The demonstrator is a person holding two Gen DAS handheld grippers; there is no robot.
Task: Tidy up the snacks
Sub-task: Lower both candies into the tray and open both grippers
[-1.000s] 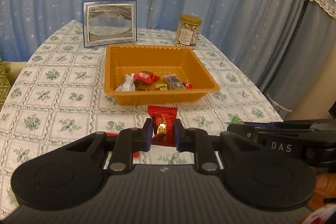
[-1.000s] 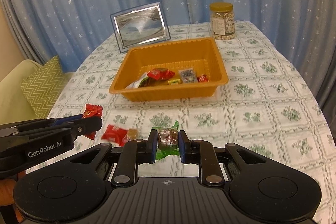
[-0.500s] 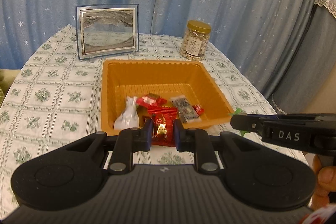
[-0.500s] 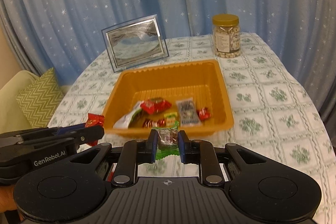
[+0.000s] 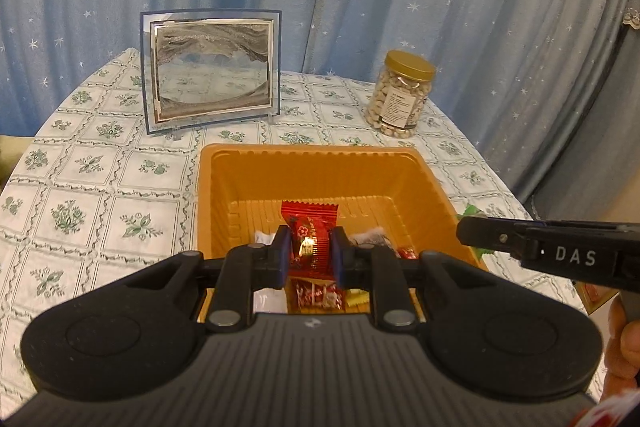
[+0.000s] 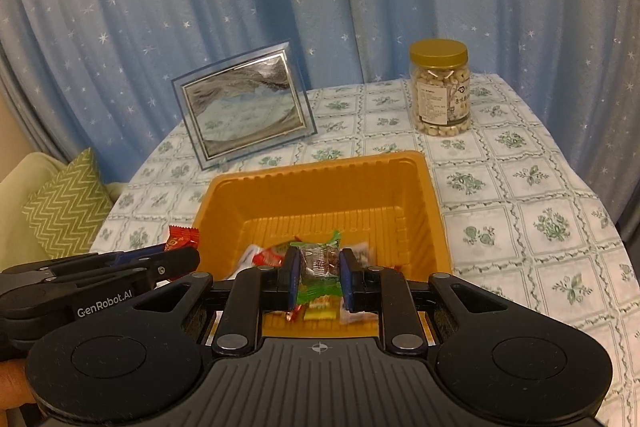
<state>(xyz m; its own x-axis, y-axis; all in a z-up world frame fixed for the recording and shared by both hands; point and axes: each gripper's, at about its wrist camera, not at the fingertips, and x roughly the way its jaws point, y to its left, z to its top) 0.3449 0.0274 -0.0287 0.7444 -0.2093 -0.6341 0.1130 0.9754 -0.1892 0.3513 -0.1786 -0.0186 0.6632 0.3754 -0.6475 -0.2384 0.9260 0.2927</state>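
Note:
My left gripper (image 5: pixel 308 253) is shut on a red snack packet (image 5: pixel 310 227) and hangs over the near part of the orange tray (image 5: pixel 320 157). Over the same tray (image 6: pixel 320 171), my right gripper (image 6: pixel 320 273) is shut on a clear candy with green wrapper ends (image 6: pixel 318 267). Several wrapped snacks (image 5: pixel 320 295) lie on the tray floor under the grippers, partly hidden by the fingers. The right gripper's arm (image 5: pixel 552 251) reaches in from the right in the left wrist view. The left gripper's arm (image 6: pixel 100 279), with the red packet (image 6: pixel 182 237) at its tip, shows at the left in the right wrist view.
A framed sand picture (image 5: pixel 212 71) stands behind the tray at the left, and a gold-lidded jar of nuts (image 5: pixel 402 93) at the right. The table wears a floral cloth (image 5: pixel 100 187), with starry blue curtains behind. A green zigzag cushion (image 6: pixel 66 207) lies beyond the table's left edge.
Both grippers have moved forward with their snacks, from above the tablecloth in front of the tray to over the tray's near part. Both stayed shut.

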